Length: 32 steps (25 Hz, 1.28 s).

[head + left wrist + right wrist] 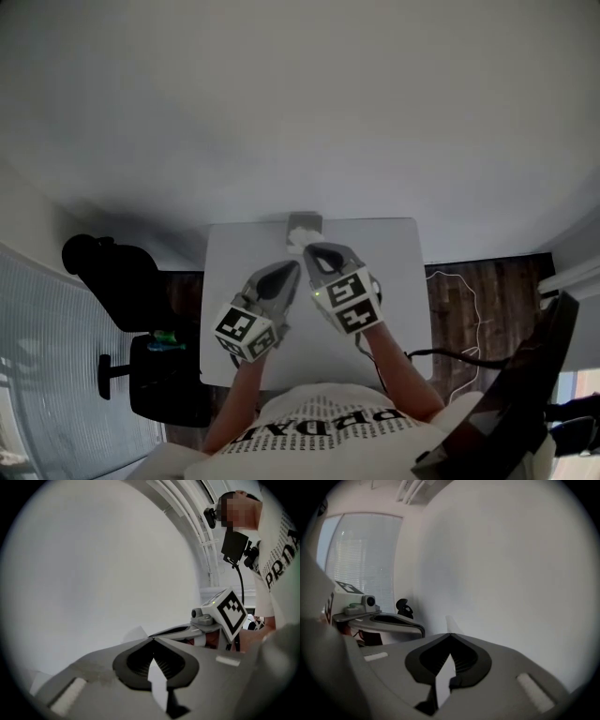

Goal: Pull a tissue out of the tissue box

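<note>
We held two grippers over a white table [394,281] in the middle of the head view. The tissue box [305,222] sat at the far edge of the table, near the top middle of that view. A white tissue [297,241] stuck up out of the top of the box.

The left gripper [289,269] had its jaws pressed together, with the tips touching. It pointed toward the box from the lower left, and its tips were near the tissue but a little apart from it. The right gripper [310,250] also had its jaws pressed together. Its tips were just beside the tissue, on the right of it. In the right gripper view a small white corner of the tissue [451,623] peeked up just past the tips. We saw no tissue between the jaws of either gripper, so we thought both were empty.

We thought the tissue would be very light, soft and floppy. It would bend and fold when touched, and it could tear if we tugged too hard or too fast. The best place to hold it looked like the corner that stuck up, close to the top. The box looked light too, so it might lift or slide when the tissue was pulled. One gripper could press the box down while the other pulled slowly and straight up.
</note>
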Motion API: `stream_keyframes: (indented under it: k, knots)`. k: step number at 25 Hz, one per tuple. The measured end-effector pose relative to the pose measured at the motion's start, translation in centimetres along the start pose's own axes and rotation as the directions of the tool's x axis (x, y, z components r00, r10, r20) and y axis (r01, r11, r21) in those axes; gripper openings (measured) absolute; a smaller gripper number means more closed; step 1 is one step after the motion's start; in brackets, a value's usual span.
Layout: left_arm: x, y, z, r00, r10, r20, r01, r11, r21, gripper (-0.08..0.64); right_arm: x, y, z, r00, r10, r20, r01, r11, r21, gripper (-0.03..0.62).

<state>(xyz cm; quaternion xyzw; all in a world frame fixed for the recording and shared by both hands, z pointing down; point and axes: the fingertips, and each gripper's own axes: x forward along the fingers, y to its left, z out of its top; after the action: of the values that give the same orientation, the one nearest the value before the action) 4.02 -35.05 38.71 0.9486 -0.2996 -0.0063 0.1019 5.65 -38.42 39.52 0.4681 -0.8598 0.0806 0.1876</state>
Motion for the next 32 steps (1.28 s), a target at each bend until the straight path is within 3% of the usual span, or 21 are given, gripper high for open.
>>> stream_keyframes:
  k: [10,32]
  knots:
    - [-1.0,-2.9,1.7,1.000,0.016,0.003,-0.017,0.999,0.033,-0.008,-4.7,1.5,1.7,0.989,-0.012,0.146,0.014,1.000,-0.009,0.008]
    - [-3.1,-7.0,0.1,0.998,0.057,-0.026,-0.056,0.998,0.042,-0.008,-8.7,2.5,0.3,0.986,0.019,0.168,-0.016,1.000,-0.020,0.008]
